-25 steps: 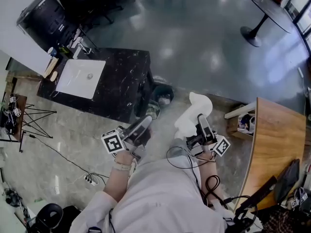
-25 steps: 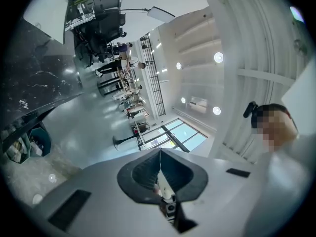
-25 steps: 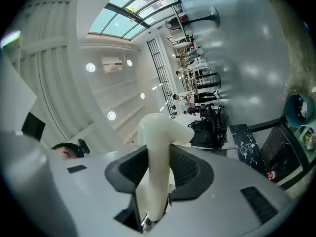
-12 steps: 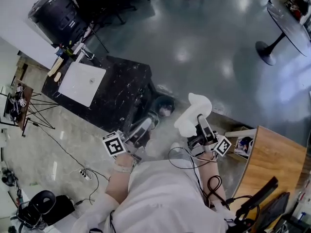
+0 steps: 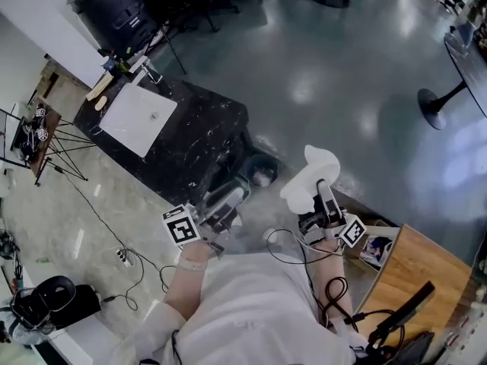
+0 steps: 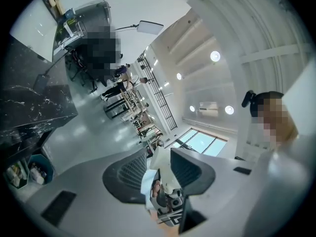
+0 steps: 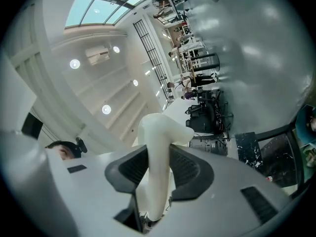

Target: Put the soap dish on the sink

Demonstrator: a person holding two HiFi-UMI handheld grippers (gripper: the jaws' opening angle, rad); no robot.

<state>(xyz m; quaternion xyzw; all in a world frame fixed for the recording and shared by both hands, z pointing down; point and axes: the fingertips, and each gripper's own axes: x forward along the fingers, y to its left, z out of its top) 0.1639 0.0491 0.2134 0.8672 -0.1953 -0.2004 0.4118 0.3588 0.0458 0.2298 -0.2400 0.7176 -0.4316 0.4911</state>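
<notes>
Both grippers are held out in front of the person's chest, well above the floor and apart from each other. The left gripper (image 5: 237,192) angles up and to the right in the head view, its marker cube nearest the wrist. Its jaws have just been opening and now stand spread, clamping nothing (its own view shows only the other gripper and its load through the gap). The right gripper (image 5: 323,191) points away from the body and tilts upward, its jaws pinched on the lower edge of the soap dish (image 5: 310,175). The dish is a white, wavy piece that rises past the jaw tips in the right gripper view, so it is carried in the air and well apart from the sink (image 5: 138,118). The sink is a white rectangular basin set into the far left end of a black marbled tabletop (image 5: 204,139), with a few small items clustered at that end beside it. A dark bin (image 5: 262,170) stands on the floor just beside the tabletop's near corner. Beyond lies a glossy grey floor (image 5: 335,74), with a large black drum (image 5: 114,6) at the upper left. A tripod (image 5: 46,154) and a cable (image 5: 106,230) lie over paler flooring on the left, and a wooden desk (image 5: 411,272) sits at the lower right.
</notes>
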